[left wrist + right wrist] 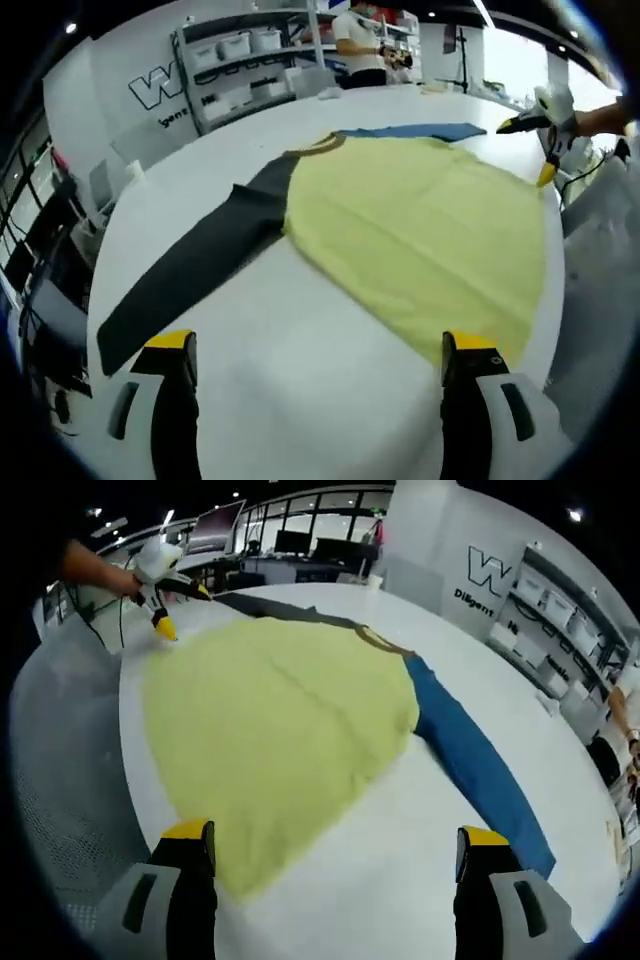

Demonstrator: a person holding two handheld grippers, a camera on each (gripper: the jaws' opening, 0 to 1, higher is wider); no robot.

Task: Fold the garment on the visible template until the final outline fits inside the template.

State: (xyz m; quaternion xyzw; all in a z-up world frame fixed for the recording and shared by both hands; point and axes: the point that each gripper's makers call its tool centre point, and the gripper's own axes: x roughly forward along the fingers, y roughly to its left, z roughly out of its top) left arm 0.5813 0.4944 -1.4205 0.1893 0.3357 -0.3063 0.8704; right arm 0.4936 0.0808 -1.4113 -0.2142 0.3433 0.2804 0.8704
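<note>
A large "W" with smaller, unreadable lettering marks the wall (487, 580). The yellow shirt (420, 235) lies flat on the white table (300, 370), one sleeve black (190, 265), one blue (478, 765). The left gripper (320, 375) and right gripper (335, 865) hover spread, holding nothing.

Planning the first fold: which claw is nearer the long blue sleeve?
Right. The right claw hovers near the long blue sleeve's cuff end; the left claw hovers across the yellow shirt body, by the black sleeve.

Both tongs (325, 375) (335, 865) have black jaws capped with yellow tips on pale grey bodies.
</note>
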